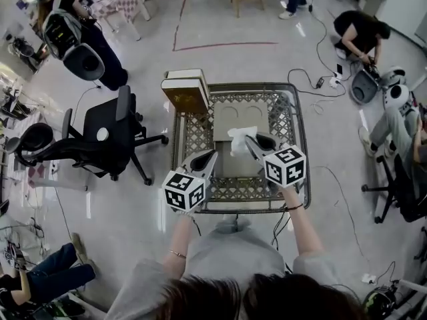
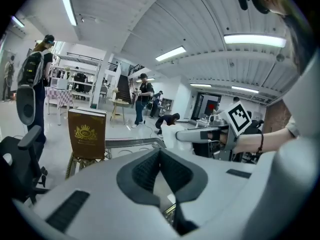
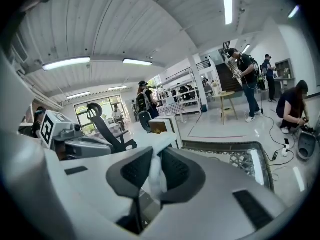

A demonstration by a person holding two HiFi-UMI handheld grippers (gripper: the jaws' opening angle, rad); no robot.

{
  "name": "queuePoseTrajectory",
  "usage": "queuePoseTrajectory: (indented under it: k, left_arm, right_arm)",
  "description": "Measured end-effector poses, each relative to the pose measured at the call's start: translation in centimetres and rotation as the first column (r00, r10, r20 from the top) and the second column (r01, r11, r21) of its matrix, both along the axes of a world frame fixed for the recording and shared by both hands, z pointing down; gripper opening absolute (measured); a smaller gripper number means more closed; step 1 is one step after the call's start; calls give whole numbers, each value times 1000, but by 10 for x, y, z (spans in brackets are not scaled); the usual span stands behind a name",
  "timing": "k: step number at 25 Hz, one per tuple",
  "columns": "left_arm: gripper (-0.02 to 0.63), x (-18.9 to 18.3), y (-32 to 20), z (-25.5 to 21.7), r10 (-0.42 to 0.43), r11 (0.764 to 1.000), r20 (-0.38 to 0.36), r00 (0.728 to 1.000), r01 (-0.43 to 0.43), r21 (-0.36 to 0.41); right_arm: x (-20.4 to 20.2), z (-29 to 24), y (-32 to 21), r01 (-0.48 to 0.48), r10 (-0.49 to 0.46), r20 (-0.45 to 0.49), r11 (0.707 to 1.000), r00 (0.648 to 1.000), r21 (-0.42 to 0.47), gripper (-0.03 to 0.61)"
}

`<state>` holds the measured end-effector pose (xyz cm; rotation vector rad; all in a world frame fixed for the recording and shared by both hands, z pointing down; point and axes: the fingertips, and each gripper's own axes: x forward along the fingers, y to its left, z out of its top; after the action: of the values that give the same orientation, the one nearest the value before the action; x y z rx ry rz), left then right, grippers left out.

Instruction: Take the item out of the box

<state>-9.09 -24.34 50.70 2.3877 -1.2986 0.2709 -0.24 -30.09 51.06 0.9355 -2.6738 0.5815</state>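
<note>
1. Pinching the white item point(image 1: 237, 139) between its pads, the right gripper point(image 1: 249, 141) has its jaws drawn narrow on it. The right gripper view shows the crumpled white material squeezed in the gap.
2. At the centre of the head view, the item sits over the flat grey box point(image 1: 233, 120), which lies on the lattice table point(image 1: 301, 145). I cannot tell whether its lower part touches the box.
3. It looks soft and very light, like tissue or thin wrapping. It folds and bunches where the pads press, so it probably gives no stiffness to push against.
4. Fragility is the likely worry: thin sheet of this kind may tear if a hidden part snags inside the box.
5. Slip seems unlikely, since the ribbed pads bite into the bunched folds.
6. The best hold is probably where it is now, on the gathered wad rather than a loose edge, which spreads the pull across several layers.
7. The left gripper point(image 1: 211, 157), lower left of the box, has its jaws together with nothing between them.
8. A brown case with a gold crest point(image 1: 185, 93) stands upright at the table's upper left corner, apart from both grippers.
</note>
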Motion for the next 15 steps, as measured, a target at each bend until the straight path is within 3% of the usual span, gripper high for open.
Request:
queuePoseTrajectory:
  k: [15]
  left_arm:
    - [17, -4, 7, -69, -15, 985, 5, 1000, 14, 173]
  right_arm:
    - [23, -92, 13, -76, 44, 148, 972, 988, 223, 71]
